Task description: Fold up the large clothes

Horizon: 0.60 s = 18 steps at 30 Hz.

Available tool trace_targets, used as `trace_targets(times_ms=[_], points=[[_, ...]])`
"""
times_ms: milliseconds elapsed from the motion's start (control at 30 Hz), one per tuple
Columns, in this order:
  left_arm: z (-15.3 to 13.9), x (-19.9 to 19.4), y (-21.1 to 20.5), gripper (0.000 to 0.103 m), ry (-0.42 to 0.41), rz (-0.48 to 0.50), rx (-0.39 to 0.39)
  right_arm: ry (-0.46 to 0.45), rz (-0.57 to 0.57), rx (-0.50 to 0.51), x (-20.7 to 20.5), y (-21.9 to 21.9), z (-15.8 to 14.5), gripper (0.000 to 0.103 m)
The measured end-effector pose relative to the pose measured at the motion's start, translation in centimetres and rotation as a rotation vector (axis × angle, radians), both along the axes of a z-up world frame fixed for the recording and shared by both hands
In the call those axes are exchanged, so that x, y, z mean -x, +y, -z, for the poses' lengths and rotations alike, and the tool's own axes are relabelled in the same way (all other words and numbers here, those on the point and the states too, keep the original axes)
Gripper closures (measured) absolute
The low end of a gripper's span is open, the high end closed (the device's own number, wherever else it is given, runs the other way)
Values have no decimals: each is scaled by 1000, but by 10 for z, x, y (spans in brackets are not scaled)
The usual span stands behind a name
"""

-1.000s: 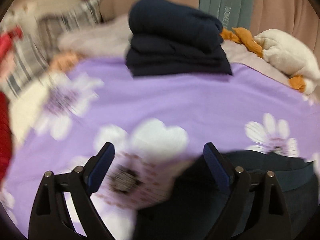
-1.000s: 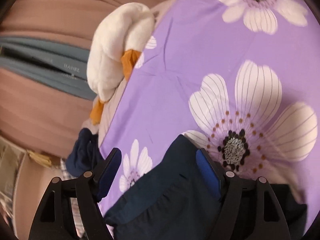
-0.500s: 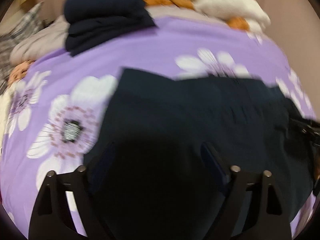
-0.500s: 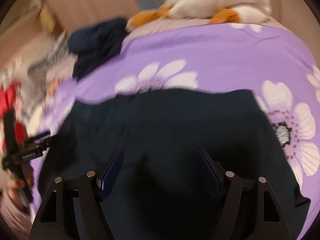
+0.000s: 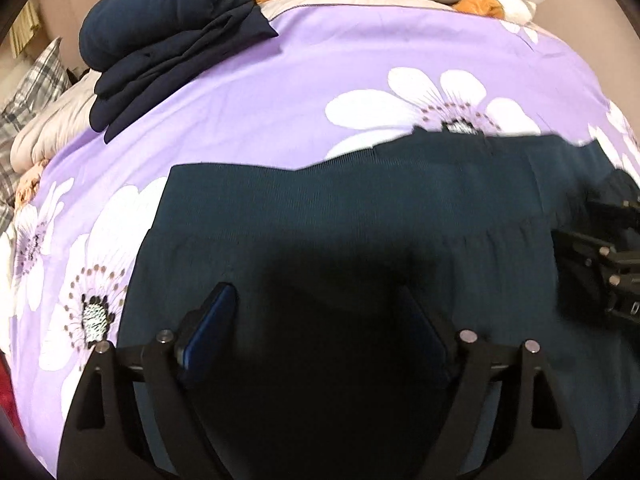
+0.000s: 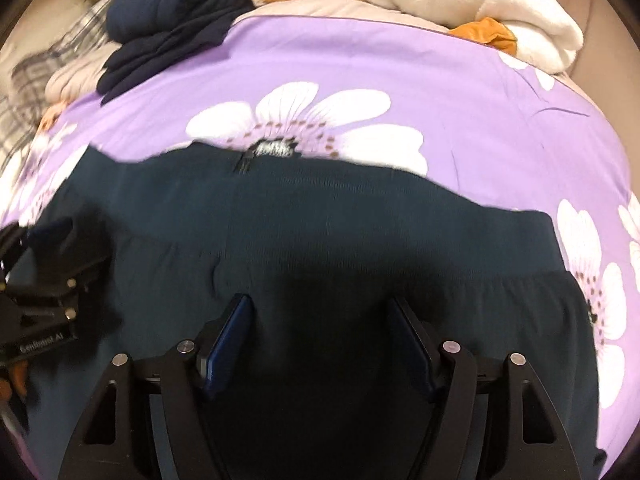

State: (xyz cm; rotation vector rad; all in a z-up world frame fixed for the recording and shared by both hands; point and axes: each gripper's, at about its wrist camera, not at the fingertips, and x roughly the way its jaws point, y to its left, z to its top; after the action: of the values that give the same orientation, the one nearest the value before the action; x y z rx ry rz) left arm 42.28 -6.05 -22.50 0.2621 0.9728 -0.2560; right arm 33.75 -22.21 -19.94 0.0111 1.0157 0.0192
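On the bed (image 5: pixel 304 92), a dark teal garment (image 5: pixel 360 216) lies spread flat, waistband away from me, not yet folded; a navy stack (image 5: pixel 168 36) already sits near the pillows. The left gripper (image 5: pixel 320 336) and right gripper (image 6: pixel 320 340) hover above it, jaws wide, the left just opening, the right just closing, gripping nothing

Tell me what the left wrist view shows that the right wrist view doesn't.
Only the left wrist view: the garment's left edge with the flower beside it, and the right hand-held gripper at the frame's right.

Only the right wrist view: the garment's right edge with bedspread beyond it, and the left hand-held gripper at the frame's left.

Both: the dark teal garment spread flat on the purple bedspread, folded navy clothes, the white plush toy, and open jaws over the fabric.
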Motion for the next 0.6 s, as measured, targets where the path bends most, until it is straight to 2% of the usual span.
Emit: trace_targets(times_ms=[167,300,400,500,600], points=[[-4,-16,7,15,-3,-83,88,-38,54,-40,-15,-10,-1,32],[-17,2,27,15,-8,-174,200,-84,140,-157,-20,-28,-8,32],[-25,27,41,14,10,-186,303,-107,187,-244,-4,-37,-19,32],[-33,57,46,14,29,-172,310,-127,123,-316,26,-32,-32,32],[-36,87,45,13,35,-129,309,-148,52,-265,63,-18,-46,30]])
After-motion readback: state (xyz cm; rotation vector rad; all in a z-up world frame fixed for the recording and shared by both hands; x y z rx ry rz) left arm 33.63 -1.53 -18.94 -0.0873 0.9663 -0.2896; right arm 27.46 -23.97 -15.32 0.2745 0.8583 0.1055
